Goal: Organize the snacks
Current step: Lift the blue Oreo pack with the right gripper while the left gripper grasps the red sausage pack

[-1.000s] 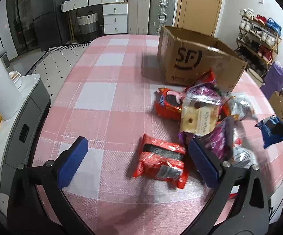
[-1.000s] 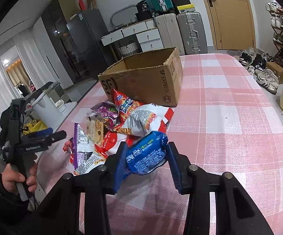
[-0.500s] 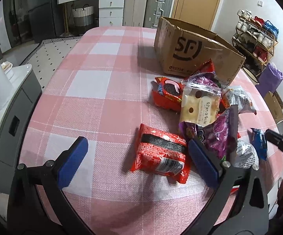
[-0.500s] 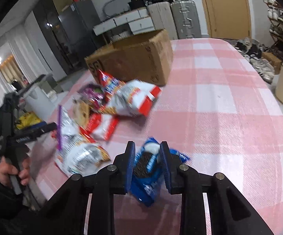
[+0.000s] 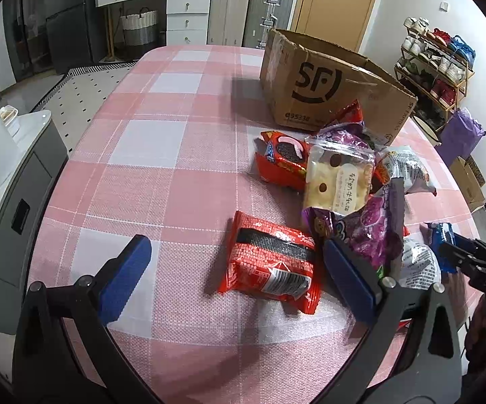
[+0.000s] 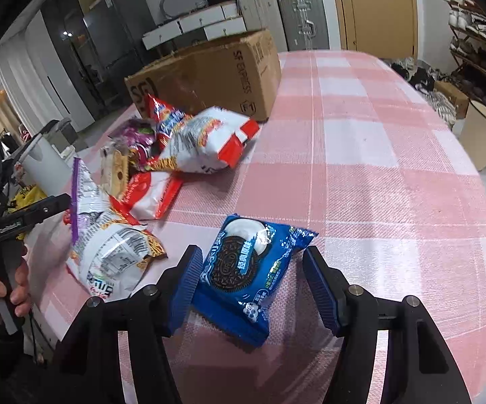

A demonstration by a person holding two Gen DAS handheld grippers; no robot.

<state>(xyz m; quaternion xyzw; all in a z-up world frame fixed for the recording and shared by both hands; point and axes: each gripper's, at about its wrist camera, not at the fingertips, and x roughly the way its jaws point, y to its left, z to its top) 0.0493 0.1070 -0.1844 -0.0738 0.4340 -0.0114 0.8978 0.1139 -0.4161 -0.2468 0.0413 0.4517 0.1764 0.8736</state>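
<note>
A blue Oreo pack (image 6: 246, 269) lies flat on the pink checked tablecloth between the open jaws of my right gripper (image 6: 254, 286); the jaws stand apart and only the left pad is near it. It also shows in the left wrist view (image 5: 440, 235). My left gripper (image 5: 236, 269) is open and empty above a red snack pack (image 5: 269, 261). A pile of snack bags (image 5: 350, 175) lies beyond, also in the right wrist view (image 6: 175, 155). An open SF cardboard box (image 5: 327, 87) stands behind the pile.
A grey side cabinet (image 5: 7, 185) with a white kettle stands left of the table. Suitcases and drawers (image 5: 229, 13) line the back wall. A shoe rack (image 5: 434, 64) and a bin (image 6: 478, 134) stand at the right.
My right gripper lowered the blue Oreo pack onto the table away from the pile and opened, letting it go. My left gripper stayed open and moved closer to the red pack.
</note>
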